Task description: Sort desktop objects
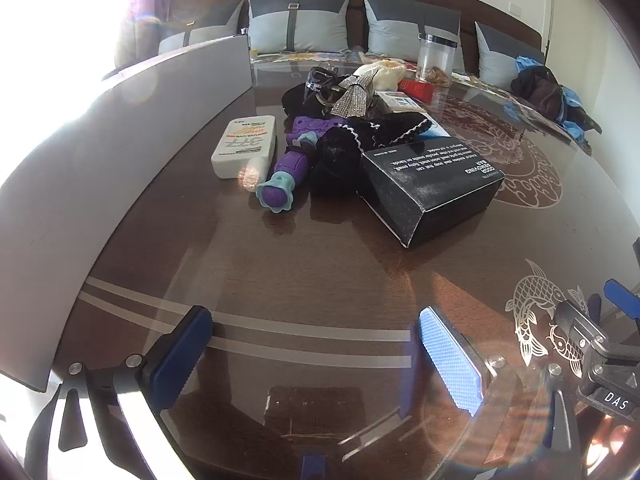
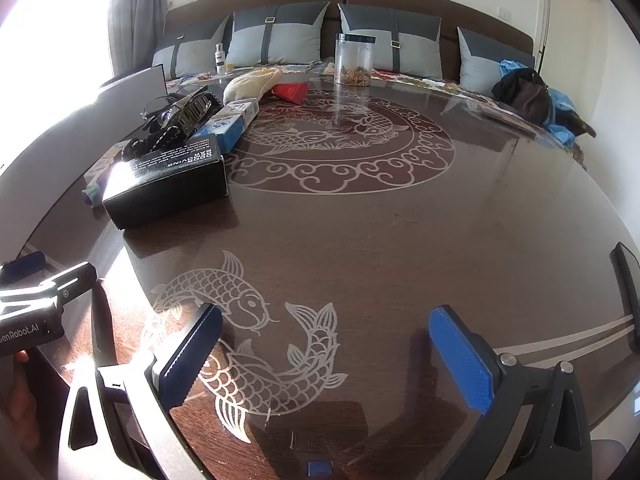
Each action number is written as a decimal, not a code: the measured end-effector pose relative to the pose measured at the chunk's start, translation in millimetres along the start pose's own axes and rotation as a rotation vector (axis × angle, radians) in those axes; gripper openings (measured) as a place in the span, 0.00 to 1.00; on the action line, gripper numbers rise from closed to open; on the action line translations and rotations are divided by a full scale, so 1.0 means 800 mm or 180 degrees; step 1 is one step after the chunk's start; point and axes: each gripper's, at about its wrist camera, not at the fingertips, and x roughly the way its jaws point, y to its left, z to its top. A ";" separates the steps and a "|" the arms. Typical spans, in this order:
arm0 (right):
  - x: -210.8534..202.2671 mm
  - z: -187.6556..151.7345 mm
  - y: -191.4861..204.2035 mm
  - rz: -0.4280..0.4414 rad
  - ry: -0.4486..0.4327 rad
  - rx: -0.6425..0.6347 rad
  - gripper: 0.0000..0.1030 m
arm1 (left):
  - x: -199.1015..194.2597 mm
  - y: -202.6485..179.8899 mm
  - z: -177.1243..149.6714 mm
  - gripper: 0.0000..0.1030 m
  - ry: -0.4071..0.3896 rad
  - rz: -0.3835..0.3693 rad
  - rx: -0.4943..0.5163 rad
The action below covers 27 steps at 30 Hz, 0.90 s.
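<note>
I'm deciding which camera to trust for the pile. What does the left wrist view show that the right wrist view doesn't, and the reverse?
Only the left wrist view shows the white sunscreen bottle, the purple toy and the rhinestone bow.

Only the right wrist view shows the small white spray bottle near the cushions and the whole round fish emblem on the table.

Both show the black box, the clear jar, the red box, and both grippers open and empty.
</note>
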 end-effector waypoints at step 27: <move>0.002 -0.003 -0.005 0.0056 -0.0001 0.0085 1.00 | 0.002 -0.001 -0.001 1.00 0.0004 0.0008 -0.0005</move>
